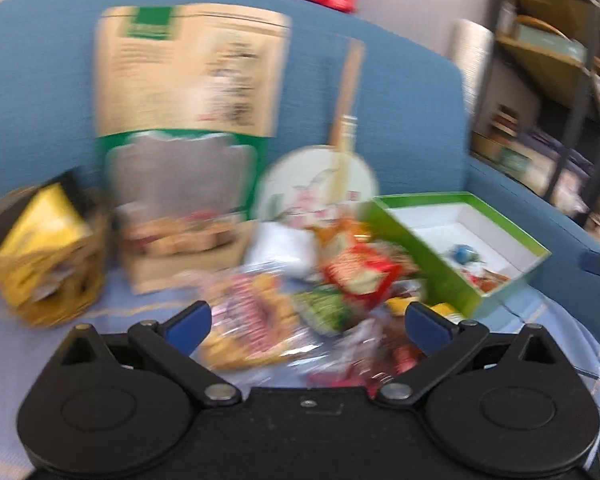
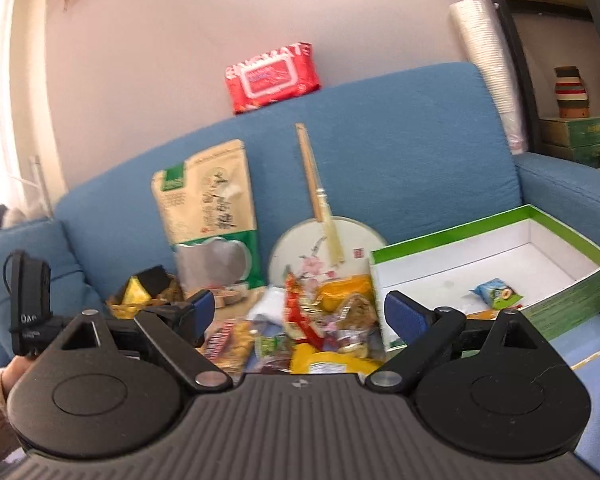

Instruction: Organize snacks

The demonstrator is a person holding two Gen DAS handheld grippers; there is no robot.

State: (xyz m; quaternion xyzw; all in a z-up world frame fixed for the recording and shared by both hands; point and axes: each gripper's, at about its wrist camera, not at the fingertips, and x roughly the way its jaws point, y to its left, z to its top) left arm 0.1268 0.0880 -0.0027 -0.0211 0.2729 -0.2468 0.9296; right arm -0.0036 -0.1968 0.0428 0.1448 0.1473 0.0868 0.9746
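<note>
Blue sofa (image 2: 400, 140) across the whole background, backrest rising behind everything, seat draped in a pale blue cloth (image 2: 588, 344). Dark shelving unit (image 1: 548, 80) to the right, its contents too smeared to name. Green box with white interior (image 2: 500, 264) lying open on the seat at right, a blue-wrapped snack (image 2: 496, 292) lying in it near the front wall; more small wrappers in its near corner in the left wrist view, blurred. Tall beige-and-green pouch (image 2: 208, 216) leaning upright against the backrest, left of centre. Round painted fan (image 2: 324, 248) beside it, wooden handle pointing up the backrest, lower edge covered by the heap. Red wipes pack (image 2: 272, 78) perched on top of the backrest. Stack of white paper cups (image 2: 484, 68) upright at the sofa's right end. Woven basket (image 1: 48, 276) at far left with a yellow packet inside, half cut off in the right wrist view by a gripper finger. Pile of loose snacks (image 2: 320, 320) heaped in the middle, between basket and box, touching the box's left wall; individual wrappers hard to tell apart.

Left gripper (image 1: 308, 320) spread wide, grasping nothing, above the pile. Right gripper (image 2: 296, 312) likewise parted and empty, the pile framed between its blue pads. Left wrist view heavily motion-blurred throughout.
</note>
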